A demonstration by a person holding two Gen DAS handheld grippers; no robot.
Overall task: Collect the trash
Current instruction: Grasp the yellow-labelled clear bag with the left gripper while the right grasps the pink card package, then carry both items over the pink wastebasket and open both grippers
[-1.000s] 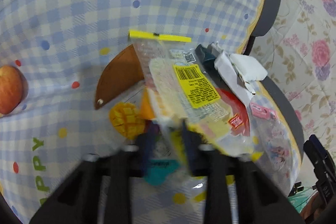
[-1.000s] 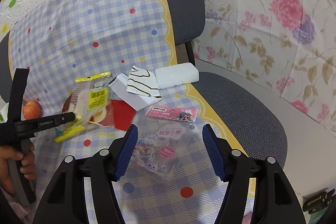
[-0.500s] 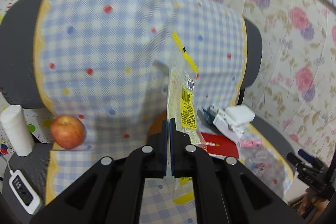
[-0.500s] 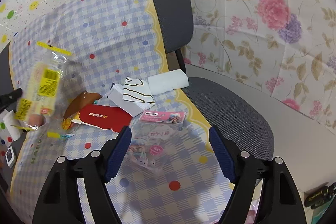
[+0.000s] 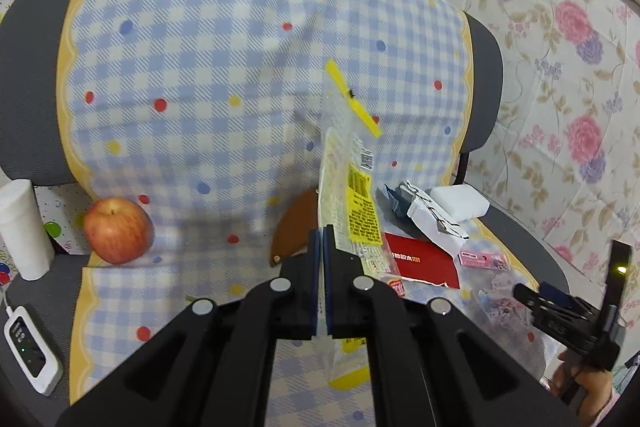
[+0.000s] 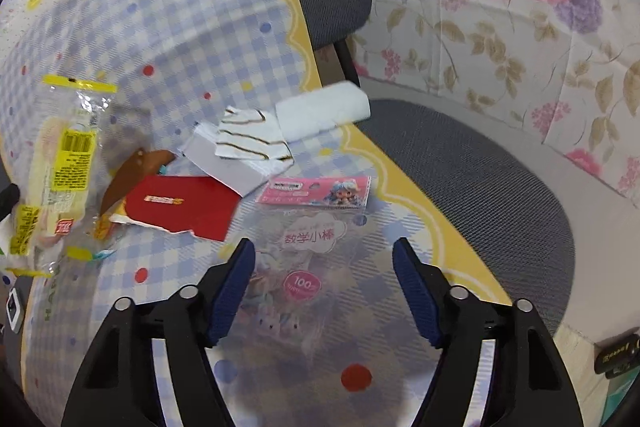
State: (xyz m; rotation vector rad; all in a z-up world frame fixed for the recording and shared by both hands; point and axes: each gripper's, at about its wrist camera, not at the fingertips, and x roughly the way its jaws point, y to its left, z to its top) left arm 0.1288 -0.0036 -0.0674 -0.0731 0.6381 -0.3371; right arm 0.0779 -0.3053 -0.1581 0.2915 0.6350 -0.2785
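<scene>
My left gripper is shut on a clear snack wrapper with a yellow label and yellow strip, and holds it upright above the checked cloth; the wrapper also shows at the left of the right wrist view. My right gripper is open and empty, low over a clear plastic packet with a pink header. A red envelope, a white striped paper wrapper and a brown piece lie on the cloth.
A white folded pad lies at the cloth's yellow edge. An apple, a white cup and a white device sit at the left. The grey chair seat and floral wall lie to the right.
My left gripper closed on the snack wrapper and lifted it up off the cloth, baring the red envelope. My right gripper moved down closer to the pink-headed packet.
</scene>
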